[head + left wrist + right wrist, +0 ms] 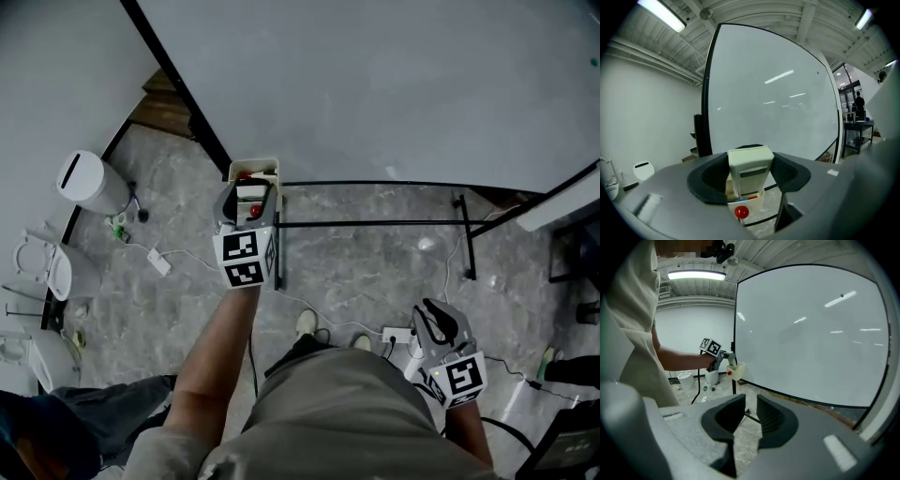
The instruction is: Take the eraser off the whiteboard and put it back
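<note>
Farthest left in the head view, a white bin [86, 180] is seen on the grey stone floor [356, 272], well apart from the work. Further right, the left gripper [251, 199] is held out on a bare forearm [220, 347] toward the lower left corner of the whiteboard [394, 84]. In the left gripper view its 2 jaws are clenched on the cream eraser [750, 171], which is gripped upright between the dark pads, with 1 pad against each of its sides. Just beneath the eraser a small cream holder box [752, 205] is seen at the board's lower edge, with 1 red ball [741, 212] on its front wall. The eraser's lower end is level with the box's rim, and whether it reaches inside cannot be told. The whiteboard's surface is seen beyond the eraser, filling most of that view. To the right of the box, the black frame [375, 223] of the board's stand is seen running across above the floor. Farthest right, the right gripper [433, 319] is held low beside the person's body, well apart from the board and the box. In the right gripper view its jaws are parted by only a narrow gap, and nothing is held between them.
</note>
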